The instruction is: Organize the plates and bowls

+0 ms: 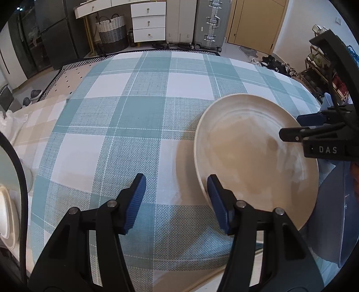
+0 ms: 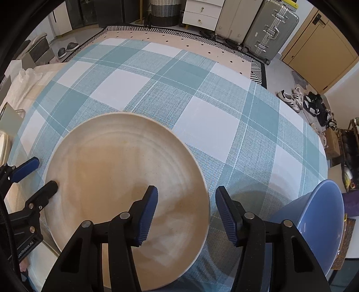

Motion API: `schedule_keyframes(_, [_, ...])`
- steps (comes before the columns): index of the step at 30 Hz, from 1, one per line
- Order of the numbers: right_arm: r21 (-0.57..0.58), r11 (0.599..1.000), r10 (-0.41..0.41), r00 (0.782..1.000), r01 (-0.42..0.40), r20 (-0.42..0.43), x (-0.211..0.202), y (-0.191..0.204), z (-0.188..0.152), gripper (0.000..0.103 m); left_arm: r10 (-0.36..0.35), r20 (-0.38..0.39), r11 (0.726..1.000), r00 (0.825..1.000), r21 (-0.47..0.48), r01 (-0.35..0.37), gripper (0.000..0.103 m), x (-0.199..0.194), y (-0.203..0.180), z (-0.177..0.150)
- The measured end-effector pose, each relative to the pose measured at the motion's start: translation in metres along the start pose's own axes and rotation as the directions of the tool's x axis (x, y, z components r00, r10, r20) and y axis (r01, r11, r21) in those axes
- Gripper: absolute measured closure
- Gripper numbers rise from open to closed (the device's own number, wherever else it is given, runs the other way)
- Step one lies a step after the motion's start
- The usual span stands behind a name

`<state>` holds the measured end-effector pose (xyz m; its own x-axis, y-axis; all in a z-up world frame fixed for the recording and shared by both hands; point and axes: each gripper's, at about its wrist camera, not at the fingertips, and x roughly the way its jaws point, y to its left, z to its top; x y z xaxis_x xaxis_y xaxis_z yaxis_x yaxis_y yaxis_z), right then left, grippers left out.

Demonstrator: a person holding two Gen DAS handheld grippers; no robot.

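A large beige plate [image 1: 253, 157] lies flat on the blue-and-white checked tablecloth; it also shows in the right wrist view [image 2: 119, 188]. My left gripper [image 1: 176, 200] is open, with the plate's left rim between its fingers, the right finger over the plate. My right gripper [image 2: 186, 213] is open and straddles the plate's right rim, its left finger above the plate. A blue bowl [image 2: 318, 226] stands right of the plate; it also shows in the left wrist view [image 1: 336, 215]. The right gripper [image 1: 294, 128] appears open at the plate's right edge. The left gripper [image 2: 40, 173] appears at its left edge.
A white dish [image 1: 6, 213] sits at the table's left edge in the left wrist view. A beige checked cloth [image 2: 33, 74] covers the table's left part. Beyond the table are drawers [image 1: 148, 21], a basket [image 1: 112, 31], suitcases [image 2: 269, 29] and shoes [image 2: 311, 105].
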<state>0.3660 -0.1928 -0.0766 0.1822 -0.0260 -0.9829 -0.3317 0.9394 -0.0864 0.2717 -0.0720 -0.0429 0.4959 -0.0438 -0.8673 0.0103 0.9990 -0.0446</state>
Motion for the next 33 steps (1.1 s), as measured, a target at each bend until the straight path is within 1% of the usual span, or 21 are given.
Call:
schedule_keyframes(4, [0.001,1.000,0.020,0.999,-0.020,-0.035,0.006,0.002,-0.003,0.057,-0.002,-0.008,1.000,1.000,0.003,0.002,0.048,0.000,0.002,-0.002])
schedule_keyframes(10, [-0.013,1.000,0.028,0.999,-0.029,-0.037,0.004,0.003,-0.012,0.058,-0.025,-0.017,1.000,1.000,0.018,0.025,0.050,-0.001,-0.002,-0.007])
schedule_keyframes(12, [-0.017,0.999,0.030,0.999,-0.031,-0.037,0.003,0.002,-0.015,0.058,-0.028,-0.020,0.999,0.999,0.029,0.028,0.054,-0.002,-0.005,-0.008])
schedule_keyframes(13, [-0.020,0.999,0.028,0.999,-0.029,-0.040,0.003,0.002,-0.017,0.060,-0.033,-0.023,0.999,0.999,0.032,0.033,0.055,-0.002,-0.006,-0.009])
schedule_keyframes(14, [-0.022,1.000,0.022,0.999,-0.023,-0.047,0.002,0.002,-0.018,0.062,-0.043,-0.025,0.998,0.999,0.034,0.044,0.059,-0.002,-0.008,-0.010])
schedule_keyframes(16, [-0.030,0.999,0.013,0.998,-0.014,-0.054,0.003,0.002,-0.020,0.071,-0.060,-0.032,0.997,0.998,0.043,0.061,0.065,-0.002,-0.012,-0.012])
schedule_keyframes(17, [-0.035,0.999,0.013,0.998,-0.015,-0.055,0.003,0.003,-0.022,0.072,-0.071,-0.036,0.996,0.997,0.049,0.073,0.069,-0.002,-0.014,-0.013])
schedule_keyframes(18, [-0.039,0.999,0.015,0.998,-0.017,-0.053,0.003,0.004,-0.022,0.076,-0.077,-0.041,0.995,0.996,0.056,0.079,0.075,-0.002,-0.017,-0.014])
schedule_keyframes(20, [-0.042,0.999,0.011,0.999,-0.013,-0.041,0.002,0.005,-0.024,0.078,-0.079,-0.044,0.994,0.996,0.073,0.083,0.079,-0.002,-0.022,-0.015])
schedule_keyframes(22, [-0.039,0.999,0.009,1.000,-0.010,-0.030,0.000,0.005,-0.024,0.080,-0.067,-0.040,0.994,0.997,0.078,0.070,0.079,-0.003,-0.025,-0.016])
schedule_keyframes(24, [-0.035,0.999,0.010,1.000,-0.010,-0.011,-0.002,0.004,-0.024,0.082,-0.070,-0.041,0.995,0.997,0.072,0.073,0.079,-0.003,-0.024,-0.016])
schedule_keyframes(27, [-0.019,1.000,0.018,1.000,-0.018,0.013,-0.005,0.004,-0.023,0.082,-0.065,-0.031,0.996,0.997,0.065,0.067,0.079,-0.005,-0.022,-0.016])
schedule_keyframes(33, [-0.027,0.999,0.019,0.998,-0.018,0.052,-0.012,0.011,-0.019,0.082,-0.050,-0.001,0.998,0.999,0.042,0.050,0.080,-0.015,-0.014,-0.013])
